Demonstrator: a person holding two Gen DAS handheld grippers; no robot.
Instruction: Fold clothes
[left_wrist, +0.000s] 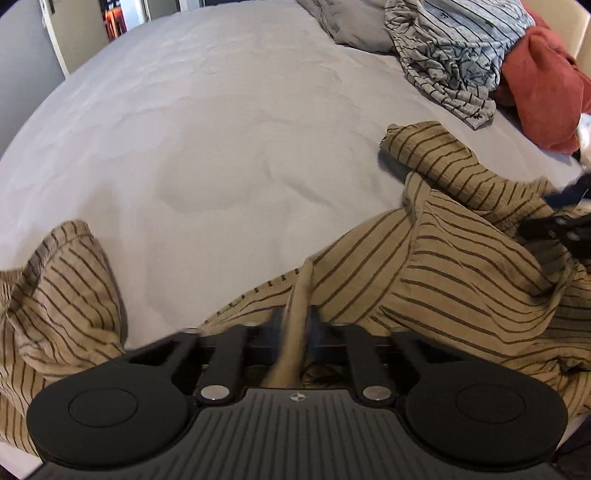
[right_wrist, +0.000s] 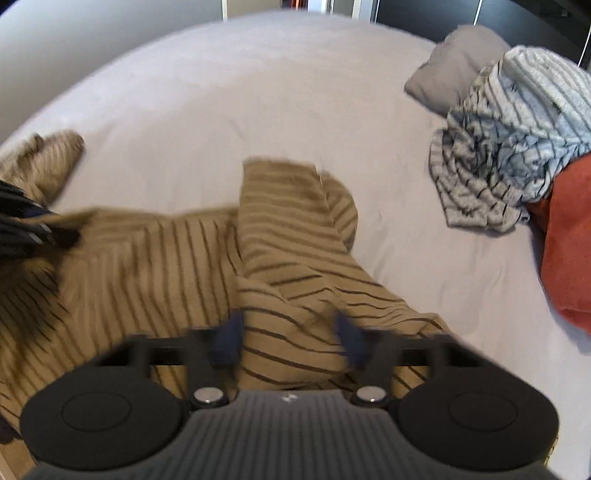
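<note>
The tan striped garment (left_wrist: 461, 266) lay crumpled along the bed's (left_wrist: 221, 147) near edge, its long axis running side to side between both tongs. The left tongs (left_wrist: 295, 328) were clenched on a fold; the right tongs (right_wrist: 291, 336) gaped, straddling cloth.

A bed (left_wrist: 221, 129) covered with a pale grey sheet (right_wrist: 258, 92), lightly wrinkled, is seen filling most of both views. A grey pillow (right_wrist: 454, 62) is seen lying at the far right of the bed. Beyond the bed's far edge, a grey wall (left_wrist: 22, 74) and a pale door frame (left_wrist: 59, 48) are shown in the left wrist view, with an orange object (left_wrist: 114, 24), too small to be identified, seen through the opening.
</note>
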